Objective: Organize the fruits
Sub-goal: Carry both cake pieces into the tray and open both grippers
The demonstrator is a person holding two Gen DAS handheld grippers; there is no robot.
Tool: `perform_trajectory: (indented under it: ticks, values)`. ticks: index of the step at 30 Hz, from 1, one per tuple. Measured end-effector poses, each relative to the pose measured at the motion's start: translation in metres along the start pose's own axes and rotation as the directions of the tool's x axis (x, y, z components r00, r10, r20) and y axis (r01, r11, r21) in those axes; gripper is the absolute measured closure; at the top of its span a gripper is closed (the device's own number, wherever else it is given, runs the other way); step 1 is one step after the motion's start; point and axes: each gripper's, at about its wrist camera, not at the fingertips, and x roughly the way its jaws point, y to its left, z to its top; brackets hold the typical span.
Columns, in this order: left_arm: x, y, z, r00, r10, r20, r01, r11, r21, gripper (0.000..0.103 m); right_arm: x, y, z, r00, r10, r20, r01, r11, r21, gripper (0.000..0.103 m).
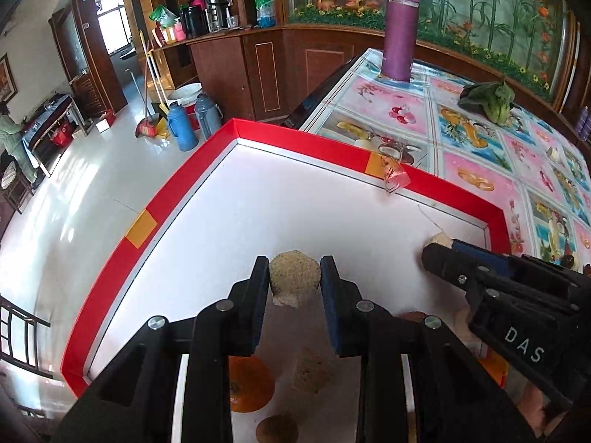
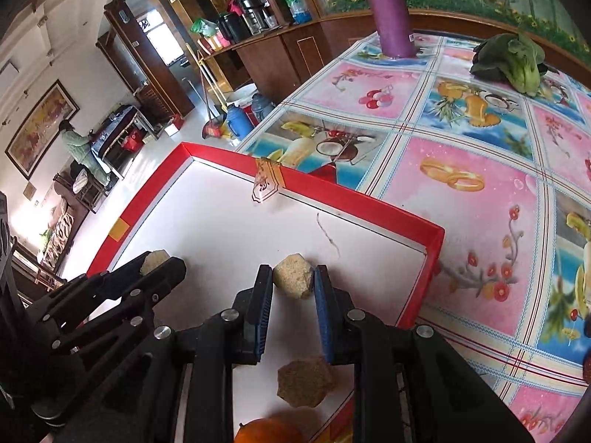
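Red-rimmed tray holds tan blocks, orange, perhaps another fruit.

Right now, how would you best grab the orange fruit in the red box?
Probably around the round orange fruit's widest middle, coming straight down from above. It sits on the white floor of the red-rimmed box, stem dimple facing up, so the curved sides are free. A tan cake block lies beside it; keep the tongs off that.
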Motion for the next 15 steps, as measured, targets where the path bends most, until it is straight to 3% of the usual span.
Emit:
perform_trajectory:
  ticks: [5,7,8,9,15]
  values:
    - [0.004,-0.005,-0.001,0.999,0.024,-0.031,-0.023,0.999,0.028,0.072,0.002,0.0,0.001,1.0,-0.007,-0.01,0.007,1.0,-0.006,0.081]
    - [0.004,-0.006,-0.001,0.999,0.035,-0.034,-0.033,0.999,0.036,0.058,0.001,0.0,0.001,1.0,-0.006,-0.013,0.006,1.0,-0.008,0.081]
    - [0.004,-0.006,-0.001,0.999,0.038,-0.038,-0.036,0.999,0.039,0.043,0.002,0.0,0.001,1.0,-0.004,-0.015,0.004,1.0,-0.008,0.081]
    - [0.004,-0.007,-0.001,0.998,0.049,-0.036,-0.047,0.998,0.04,0.038,0.001,0.0,0.001,1.0,-0.002,-0.018,0.001,1.0,-0.005,0.08]
    - [-0.006,-0.008,-0.002,0.997,0.071,-0.01,-0.07,0.997,0.043,0.033,-0.017,-0.008,0.006,0.998,0.053,0.036,-0.055,0.998,0.029,0.072]
